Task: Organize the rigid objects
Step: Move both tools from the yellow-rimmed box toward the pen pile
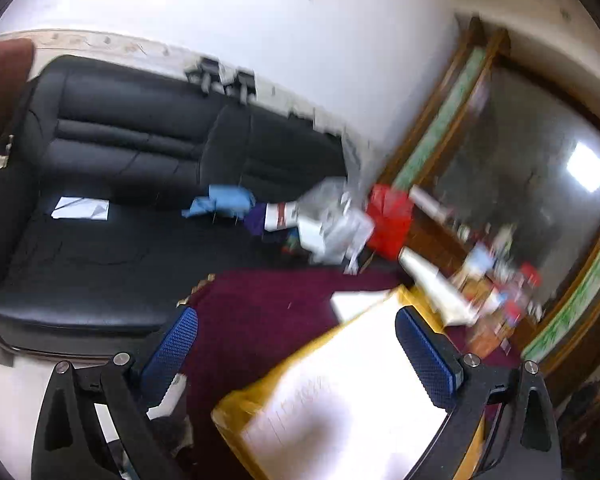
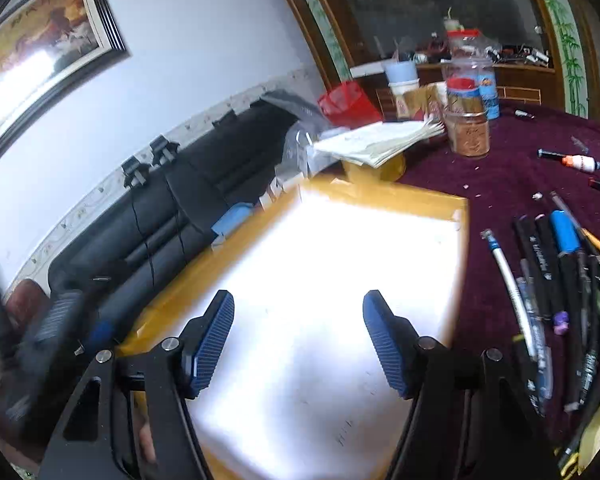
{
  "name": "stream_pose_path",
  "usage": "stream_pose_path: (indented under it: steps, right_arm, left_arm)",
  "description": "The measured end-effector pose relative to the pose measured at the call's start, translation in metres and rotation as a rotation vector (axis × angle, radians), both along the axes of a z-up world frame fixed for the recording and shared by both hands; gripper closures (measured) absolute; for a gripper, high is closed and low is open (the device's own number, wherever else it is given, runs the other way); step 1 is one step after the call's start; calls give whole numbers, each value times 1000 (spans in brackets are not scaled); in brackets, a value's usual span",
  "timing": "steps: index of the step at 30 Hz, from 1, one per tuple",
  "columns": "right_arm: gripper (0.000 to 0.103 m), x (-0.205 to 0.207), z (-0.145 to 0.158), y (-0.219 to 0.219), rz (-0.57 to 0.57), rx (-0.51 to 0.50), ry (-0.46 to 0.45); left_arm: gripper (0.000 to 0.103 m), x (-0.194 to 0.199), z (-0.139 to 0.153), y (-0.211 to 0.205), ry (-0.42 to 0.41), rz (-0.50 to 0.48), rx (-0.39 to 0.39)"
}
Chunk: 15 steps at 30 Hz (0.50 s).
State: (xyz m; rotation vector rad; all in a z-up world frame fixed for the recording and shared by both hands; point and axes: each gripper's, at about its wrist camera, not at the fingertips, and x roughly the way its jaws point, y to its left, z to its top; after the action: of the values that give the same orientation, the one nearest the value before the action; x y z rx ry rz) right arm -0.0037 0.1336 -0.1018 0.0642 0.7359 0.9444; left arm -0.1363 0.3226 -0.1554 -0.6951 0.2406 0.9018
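A yellow box with a white sheet on top (image 2: pixel 320 280) lies on the maroon tablecloth (image 2: pixel 500 168). My right gripper (image 2: pixel 298 320) is open and empty, hovering just above the white sheet. A row of several pens and markers (image 2: pixel 556 280) lies to its right on the cloth. My left gripper (image 1: pixel 296 344) is open and empty, its fingers spread over the corner of the same yellow box (image 1: pixel 340 392) at the table's edge. The view is motion-blurred.
A black leather sofa (image 1: pixel 120 160) stands beyond the table, with paper, a blue cloth (image 1: pixel 224 202) and a red bag (image 1: pixel 390 216) on it. Jars (image 2: pixel 466 120), a stack of papers (image 2: pixel 380 140) and small items crowd the table's far side. A mirror cabinet stands behind.
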Motion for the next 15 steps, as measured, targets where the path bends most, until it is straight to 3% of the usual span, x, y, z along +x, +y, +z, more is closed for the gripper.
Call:
stream_pose_path:
  steps: [4, 5, 8, 10, 12, 15]
  right_arm:
    - [36, -9, 5, -28, -25, 12, 16]
    - [36, -2, 4, -36, -33, -1, 23]
    - [36, -10, -9, -75, -70, -4, 43]
    - [36, -16, -16, -103, -87, -31, 63]
    - [36, -23, -25, -128, -122, -55, 84]
    - [36, -29, -32, -161, -185, -78, 101]
  left_arm:
    - [2, 4, -8, -20, 67, -8, 75]
    - [2, -16, 27, -22, 71, 0, 109]
    - [2, -23, 44, -67, 75, -22, 244]
    - [1, -28, 71, -94, 84, -126, 294]
    - [1, -19, 73, -125, 135, -260, 321]
    - [1, -2, 64, -165, 213, -512, 295]
